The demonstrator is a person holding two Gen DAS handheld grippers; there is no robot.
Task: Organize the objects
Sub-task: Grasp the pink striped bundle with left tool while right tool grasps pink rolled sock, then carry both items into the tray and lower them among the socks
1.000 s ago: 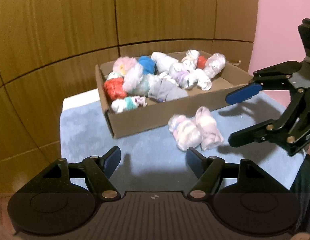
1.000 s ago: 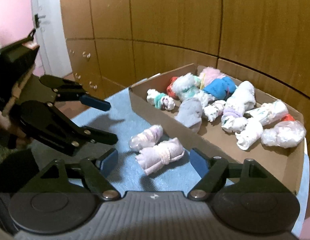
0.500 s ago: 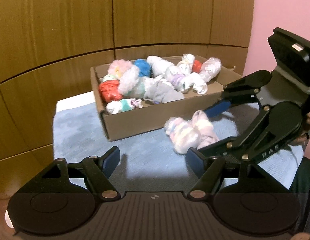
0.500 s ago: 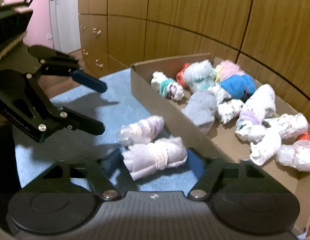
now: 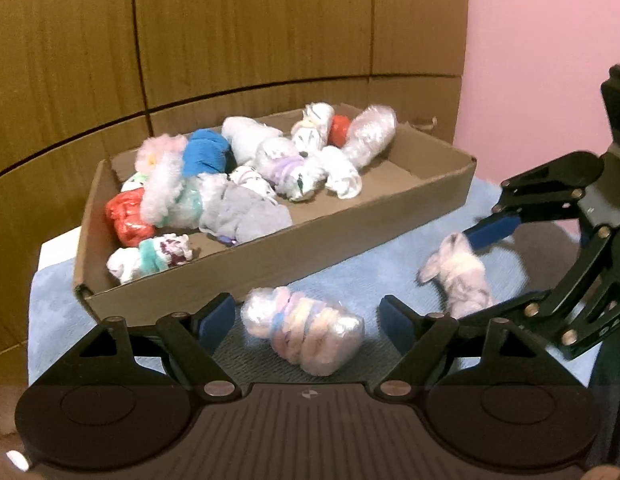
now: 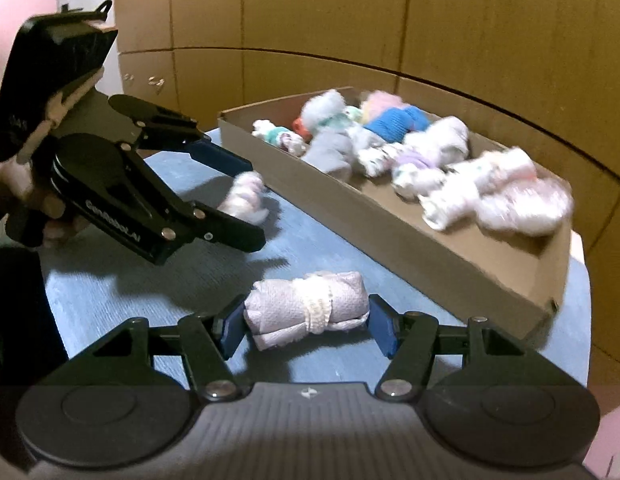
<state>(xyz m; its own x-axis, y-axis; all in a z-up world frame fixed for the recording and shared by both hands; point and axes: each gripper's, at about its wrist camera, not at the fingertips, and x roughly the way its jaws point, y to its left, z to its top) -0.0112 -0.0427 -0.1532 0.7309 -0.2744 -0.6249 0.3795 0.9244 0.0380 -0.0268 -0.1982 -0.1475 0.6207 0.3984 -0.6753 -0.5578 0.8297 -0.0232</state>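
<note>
Two rolled sock bundles lie on the blue cloth in front of a cardboard box (image 5: 374, 224) full of rolled socks. My left gripper (image 5: 308, 320) is open around a pastel bundle in clear wrap (image 5: 306, 330), which lies between its fingers. My right gripper (image 6: 308, 324) stands with its blue pads against both ends of a lilac rolled bundle (image 6: 306, 306); it shows in the left wrist view (image 5: 460, 276) too. Each gripper is seen in the other's view: the left one (image 6: 246, 204), the right one (image 5: 482, 276).
The box (image 6: 450, 248) holds several bundles: red, blue, grey, pink and white. Wooden cabinet panels (image 5: 230, 40) stand behind the box. A pink wall (image 5: 530, 60) is at the right. The blue cloth (image 6: 122, 288) covers the table.
Both grippers moved forward and down onto the two loose bundles. The two bundles, side by side before, now lie apart. The right gripper's fingers have narrowed onto the lilac bundle.
</note>
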